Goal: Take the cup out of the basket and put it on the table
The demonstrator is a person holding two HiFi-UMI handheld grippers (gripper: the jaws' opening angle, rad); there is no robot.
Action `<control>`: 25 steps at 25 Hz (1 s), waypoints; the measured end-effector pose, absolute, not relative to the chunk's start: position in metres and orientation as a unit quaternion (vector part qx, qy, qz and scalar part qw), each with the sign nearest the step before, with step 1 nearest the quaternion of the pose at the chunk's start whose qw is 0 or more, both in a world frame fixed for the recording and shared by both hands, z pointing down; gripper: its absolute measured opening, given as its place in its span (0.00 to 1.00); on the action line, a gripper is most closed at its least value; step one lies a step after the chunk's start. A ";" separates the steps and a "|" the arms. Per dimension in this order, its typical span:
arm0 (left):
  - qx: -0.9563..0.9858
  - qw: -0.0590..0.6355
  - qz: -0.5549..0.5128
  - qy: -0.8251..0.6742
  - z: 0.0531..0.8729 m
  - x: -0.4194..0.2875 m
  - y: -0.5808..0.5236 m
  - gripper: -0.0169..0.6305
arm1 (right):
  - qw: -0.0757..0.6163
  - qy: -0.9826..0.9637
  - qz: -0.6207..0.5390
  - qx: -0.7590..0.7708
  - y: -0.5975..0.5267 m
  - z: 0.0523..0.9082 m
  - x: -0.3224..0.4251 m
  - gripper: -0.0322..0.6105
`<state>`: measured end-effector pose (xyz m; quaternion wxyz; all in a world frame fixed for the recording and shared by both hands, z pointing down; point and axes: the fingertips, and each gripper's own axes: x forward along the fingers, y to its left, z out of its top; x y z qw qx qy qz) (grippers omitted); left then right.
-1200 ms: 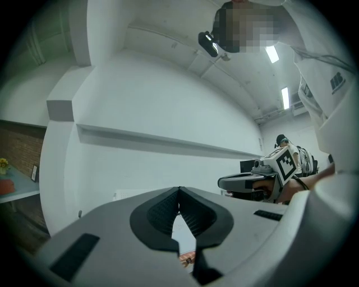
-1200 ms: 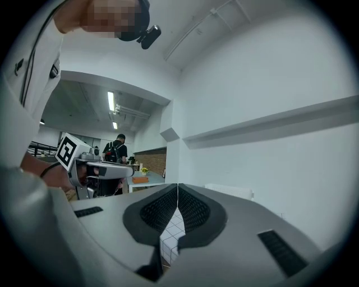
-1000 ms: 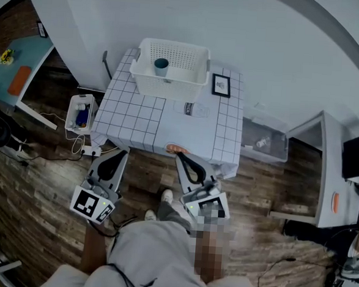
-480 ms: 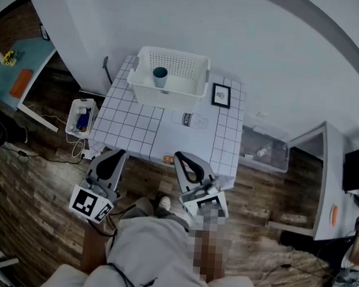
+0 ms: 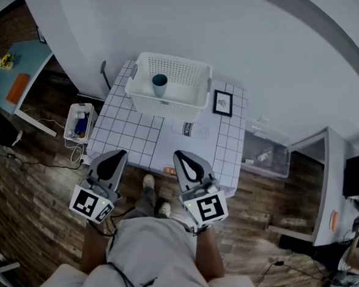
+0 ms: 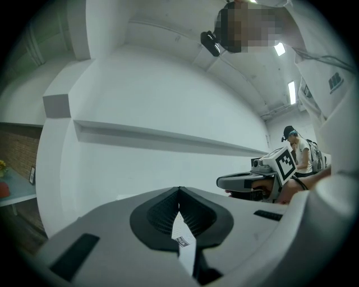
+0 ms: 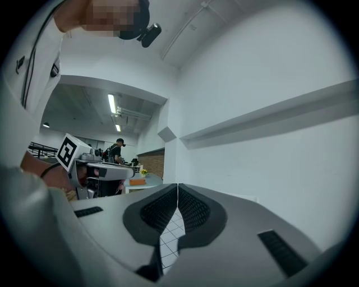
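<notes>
Cup [image 5: 160,82] upright in the basket [image 5: 165,103], and the basket is parked at the far end of the table [image 5: 130,130], so the cup is straight ahead of the claws, in the lane between them and still well apart from both.

What's new? The approach! A second ago both claws hung short of the table, over the floor. Now the left claw [image 5: 117,154] and right claw [image 5: 178,153] have carried forward side by side, and their tips poke over the table's near edge. The basket has slid down the head view toward them, so the whole person has come in closer.

The grip hasn't changed. The left claw is pressed together with nothing in it; its own view shows the tips meeting and only a sliver of table through the slot below. The right claw is pressed together too, also empty, with gridded tabletop showing under its tips. Both point level, past the table at the wall.

For the task, I'd call this the walk-in and nothing more. The cup is untouched. One claw has to spread before it can reach over the basket's near wall and down to the cup. A frame [image 5: 223,103] stands just right of the basket, out of the lane.
</notes>
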<state>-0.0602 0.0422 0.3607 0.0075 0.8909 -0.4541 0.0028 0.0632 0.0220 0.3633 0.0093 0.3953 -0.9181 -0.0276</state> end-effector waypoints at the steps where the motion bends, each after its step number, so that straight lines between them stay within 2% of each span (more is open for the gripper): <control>1: 0.892 0.008 0.003 -0.453 0.362 -0.062 0.035 0.04 | 0.010 -0.918 -0.028 0.397 0.015 0.364 0.062 0.07; 25: 0.920 0.022 0.008 -0.392 0.376 -0.092 -0.134 0.04 | 0.039 -0.894 -0.011 0.446 -0.142 0.372 0.021 0.07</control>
